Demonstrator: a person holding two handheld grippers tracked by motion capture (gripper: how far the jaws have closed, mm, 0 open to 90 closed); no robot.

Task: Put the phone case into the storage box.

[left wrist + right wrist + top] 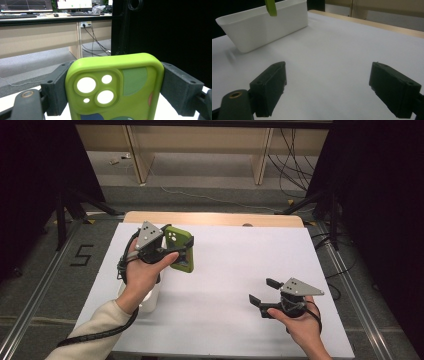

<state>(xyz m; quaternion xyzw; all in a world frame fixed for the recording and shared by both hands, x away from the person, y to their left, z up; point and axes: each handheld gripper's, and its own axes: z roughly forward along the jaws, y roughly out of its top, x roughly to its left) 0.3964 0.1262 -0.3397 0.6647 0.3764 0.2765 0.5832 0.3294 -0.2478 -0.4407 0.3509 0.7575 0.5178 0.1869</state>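
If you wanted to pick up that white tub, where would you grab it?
Probably the white tub is best pinched on its thin top rim, coming down from above, with one jaw inside and one outside. Its long walls flare outwards, so squeezing them from the sides would likely slip.

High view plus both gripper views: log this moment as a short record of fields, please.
held item: green phone case, camera cut-outs showing
left gripper: jaws closed on the case's two long edges, lifted above the table
right gripper: jaws open, nothing between them, low over the table
white bin: on the white table, under the left hand
case position: above the bin
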